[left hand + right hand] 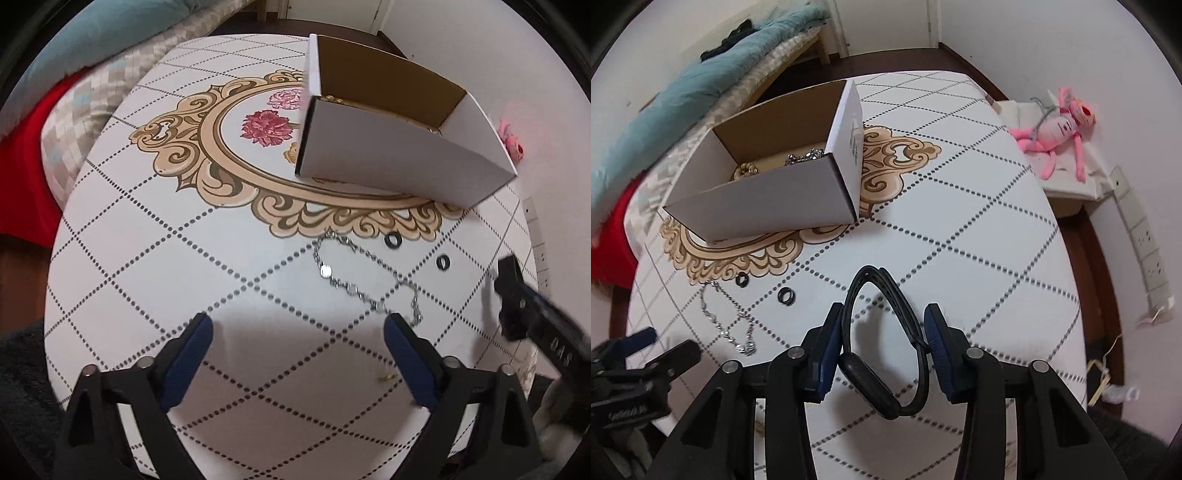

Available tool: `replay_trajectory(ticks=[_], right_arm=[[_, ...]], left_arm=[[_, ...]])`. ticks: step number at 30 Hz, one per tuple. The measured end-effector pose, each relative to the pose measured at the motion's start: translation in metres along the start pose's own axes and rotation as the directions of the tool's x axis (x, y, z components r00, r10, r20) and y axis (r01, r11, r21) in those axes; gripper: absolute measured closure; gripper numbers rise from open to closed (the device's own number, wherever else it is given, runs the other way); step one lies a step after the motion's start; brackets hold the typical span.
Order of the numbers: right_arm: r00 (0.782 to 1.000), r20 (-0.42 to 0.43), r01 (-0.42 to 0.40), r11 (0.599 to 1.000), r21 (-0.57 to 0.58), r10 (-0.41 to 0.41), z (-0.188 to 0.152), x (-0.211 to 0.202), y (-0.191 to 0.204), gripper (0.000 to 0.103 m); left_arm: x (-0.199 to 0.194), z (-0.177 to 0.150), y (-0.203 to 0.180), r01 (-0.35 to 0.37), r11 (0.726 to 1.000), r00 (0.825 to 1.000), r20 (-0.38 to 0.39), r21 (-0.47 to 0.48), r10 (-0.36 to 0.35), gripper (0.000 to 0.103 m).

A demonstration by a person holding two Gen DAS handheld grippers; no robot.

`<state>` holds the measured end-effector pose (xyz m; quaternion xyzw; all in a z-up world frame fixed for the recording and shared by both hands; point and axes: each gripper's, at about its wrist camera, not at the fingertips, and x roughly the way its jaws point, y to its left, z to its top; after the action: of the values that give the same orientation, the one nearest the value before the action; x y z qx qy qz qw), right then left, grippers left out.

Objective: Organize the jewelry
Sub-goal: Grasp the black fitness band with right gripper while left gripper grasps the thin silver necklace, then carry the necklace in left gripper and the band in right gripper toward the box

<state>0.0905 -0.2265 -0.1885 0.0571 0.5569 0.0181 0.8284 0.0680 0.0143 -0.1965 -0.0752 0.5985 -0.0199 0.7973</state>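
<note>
Right tool: pads closed on a black wristband, its loop standing between them above the patterned tabletop. Left tool: spread wide, holding nothing, with a silver chain necklace lying just beyond its right pad and two black rings near the chain. White cardboard box: open-topped, on the tabletop's floral medallion, holding gold and silver pieces.
</note>
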Motion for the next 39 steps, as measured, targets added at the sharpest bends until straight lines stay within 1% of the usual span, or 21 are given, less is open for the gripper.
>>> replay_trajectory(ticks=[4, 6, 8, 10, 11, 12, 13, 14, 15, 16, 18, 19, 24, 27, 29, 31, 33, 35, 37, 38, 39], right_arm=[[1.0, -0.008, -0.015, 0.999, 0.042, 0.015, -0.004, 0.003, -0.007, 0.057], [1.0, -0.007, -0.016, 0.998, 0.054, 0.016, -0.004, 0.004, -0.008, 0.057], [1.0, -0.003, -0.009, 0.998, 0.063, 0.01, -0.003, 0.004, -0.01, 0.057], [1.0, -0.004, -0.009, 0.997, 0.075, 0.009, -0.001, 0.007, -0.015, 0.057], [1.0, -0.004, -0.009, 0.997, 0.08, 0.01, -0.001, 0.008, -0.016, 0.057], [1.0, -0.004, -0.01, 0.996, 0.084, 0.011, -0.001, 0.008, -0.018, 0.057], [1.0, -0.005, -0.009, 0.996, 0.089, 0.01, -0.001, 0.009, -0.019, 0.057], [1.0, -0.008, -0.008, 0.996, 0.093, 0.008, -0.001, 0.01, -0.02, 0.057], [1.0, -0.011, -0.007, 0.995, 0.098, 0.009, -0.001, 0.011, -0.022, 0.057], [1.0, -0.012, -0.008, 0.995, 0.103, 0.009, -0.001, 0.012, -0.023, 0.057], [1.0, -0.01, -0.005, 0.994, 0.112, 0.006, -0.001, 0.012, -0.025, 0.057], [1.0, -0.009, -0.007, 0.993, 0.118, 0.008, 0.0, 0.012, -0.027, 0.057], [1.0, 0.01, -0.02, 0.99, 0.136, 0.018, 0.003, 0.006, -0.032, 0.057], [0.999, 0.023, -0.03, 0.989, 0.145, 0.027, 0.006, 0.002, -0.035, 0.057], [0.999, 0.029, -0.04, 0.987, 0.154, 0.036, 0.007, 0.0, -0.036, 0.057], [0.999, 0.035, -0.045, 0.987, 0.157, 0.04, 0.009, -0.003, -0.036, 0.057], [0.998, 0.039, -0.049, 0.986, 0.158, 0.044, 0.011, -0.005, -0.035, 0.057], [0.998, 0.041, -0.045, 0.986, 0.158, 0.039, 0.011, -0.006, -0.035, 0.057], [0.999, 0.039, -0.043, 0.986, 0.163, 0.037, 0.011, -0.006, -0.036, 0.057], [0.999, 0.037, -0.04, 0.985, 0.167, 0.034, 0.01, -0.006, -0.037, 0.057], [0.999, 0.035, -0.039, 0.985, 0.169, 0.033, 0.009, -0.006, -0.038, 0.057]], left_arm=[[0.008, 0.013, 0.003, 0.019, 1.0, 1.0, 0.002, -0.02, -0.019, 0.012], [0.011, 0.019, 0.001, 0.002, 1.0, 1.0, 0.014, -0.014, -0.002, 0.019], [0.014, 0.024, -0.005, -0.017, 1.0, 0.999, 0.028, 0.018, 0.016, 0.026], [0.016, 0.028, -0.014, -0.046, 0.997, 0.998, 0.042, 0.061, 0.044, 0.037], [0.017, 0.03, -0.021, -0.063, 0.993, 0.997, 0.052, 0.102, 0.058, 0.049], [0.019, 0.031, -0.028, -0.086, 0.986, 0.995, 0.06, 0.14, 0.078, 0.064], [0.02, 0.032, -0.037, -0.093, 0.978, 0.994, 0.071, 0.185, 0.081, 0.072], [0.02, 0.032, -0.042, -0.072, 0.975, 0.996, 0.069, 0.208, 0.059, 0.087], [0.021, 0.033, -0.046, -0.065, 0.973, 0.997, 0.065, 0.222, 0.052, 0.098], [0.021, 0.033, -0.049, -0.045, 0.972, 0.998, 0.058, 0.232, 0.033, 0.102], [0.02, 0.034, -0.045, 0.037, 0.982, 0.998, 0.04, 0.186, -0.046, 0.103], [0.017, 0.034, -0.043, 0.055, 0.984, 0.997, 0.043, 0.172, -0.063, 0.103], [-0.011, 0.033, -0.034, 0.112, 0.986, 0.988, 0.092, 0.12, -0.123, 0.103], [-0.03, 0.039, -0.026, 0.127, 0.986, 0.983, 0.118, 0.107, -0.139, 0.103], [-0.037, 0.039, -0.019, 0.144, 0.984, 0.981, 0.119, 0.105, -0.156, 0.103], [-0.037, 0.041, -0.021, 0.167, 0.98, 0.978, 0.104, 0.11, -0.178, 0.103], [-0.038, 0.036, -0.024, 0.185, 0.978, 0.975, 0.11, 0.098, -0.195, 0.101], [-0.03, 0.029, -0.036, 0.147, 0.981, 0.985, 0.067, 0.124, -0.157, 0.095], [-0.018, 0.022, -0.048, 0.124, 0.979, 0.991, 0.03, 0.163, -0.13, 0.08], [-0.012, 0.018, -0.054, 0.117, 0.977, 0.992, 0.014, 0.179, -0.122, 0.063], [-0.007, 0.014, -0.061, 0.124, 0.972, 0.992, -0.001, 0.198, -0.127, 0.054]])
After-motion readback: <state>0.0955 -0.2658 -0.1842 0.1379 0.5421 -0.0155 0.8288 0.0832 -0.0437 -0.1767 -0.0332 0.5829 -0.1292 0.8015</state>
